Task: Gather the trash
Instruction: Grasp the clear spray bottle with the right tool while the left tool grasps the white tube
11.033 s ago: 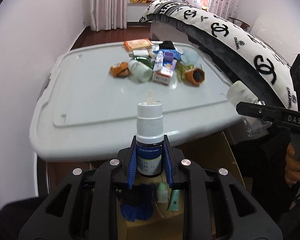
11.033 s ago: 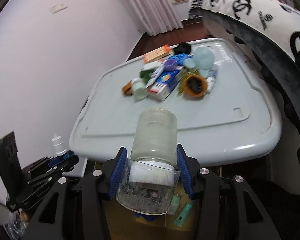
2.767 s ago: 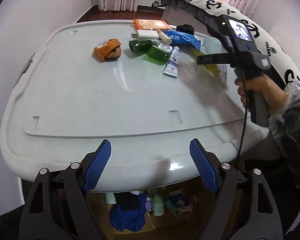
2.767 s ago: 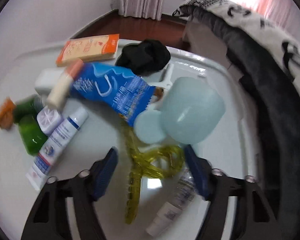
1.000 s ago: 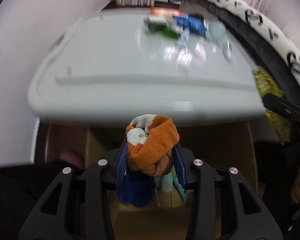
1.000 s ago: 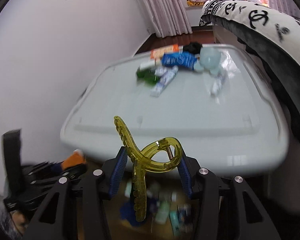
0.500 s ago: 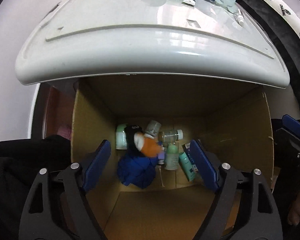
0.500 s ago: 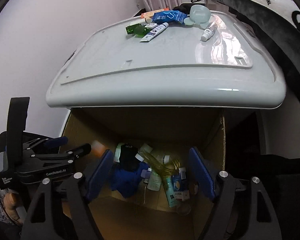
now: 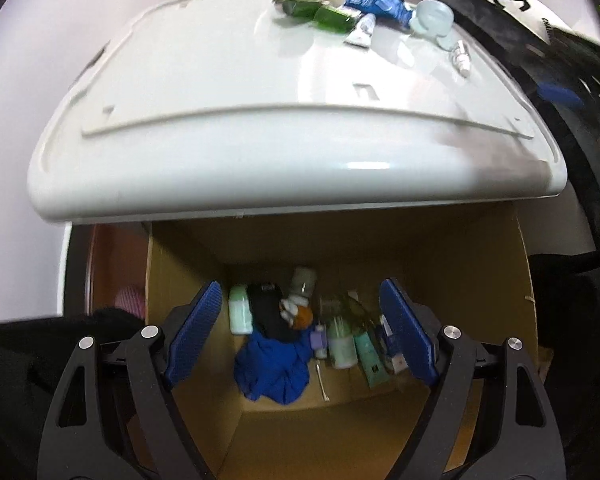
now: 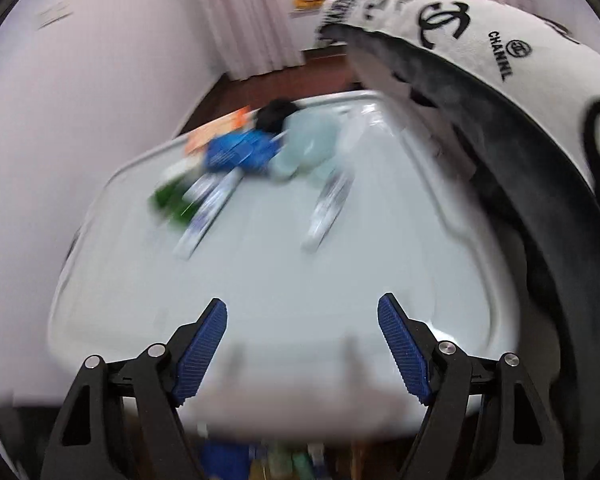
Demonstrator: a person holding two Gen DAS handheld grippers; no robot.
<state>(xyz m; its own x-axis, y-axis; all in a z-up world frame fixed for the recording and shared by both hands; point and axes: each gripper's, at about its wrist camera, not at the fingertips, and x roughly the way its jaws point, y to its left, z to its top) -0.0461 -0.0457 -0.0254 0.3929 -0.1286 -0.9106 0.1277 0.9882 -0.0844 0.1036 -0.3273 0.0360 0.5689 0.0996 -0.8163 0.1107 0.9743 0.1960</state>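
My left gripper [image 9: 300, 334] hangs open and empty over a cardboard box [image 9: 480, 280]. In the box lie the orange sock [image 9: 302, 314], a blue cloth [image 9: 274, 370] and several bottles and tubes. My right gripper [image 10: 302, 350] is open and empty above the near edge of the white table [image 10: 260, 280]; its view is blurred. At the table's far end lie green bottles [image 9: 324, 16], a blue packet [image 9: 374, 0], a white tube [image 9: 362, 32], a pale blue cup [image 9: 434, 20], a small spray bottle [image 9: 460, 56], an orange box [image 10: 216, 128] and a black item [image 10: 276, 114].
The white table [image 9: 220, 100] overhangs the box's far side. A black-and-white patterned cushion [image 10: 500, 60] runs along the table's right side. A pale wall [image 10: 80, 100] stands on the left. The right gripper's blue pad [image 9: 556, 90] shows at the right edge of the left wrist view.
Both grippers opened: the orange sock and the yellow hair clip dropped into the box. The right gripper then swung up from the box toward the table top. The left stayed over the box.
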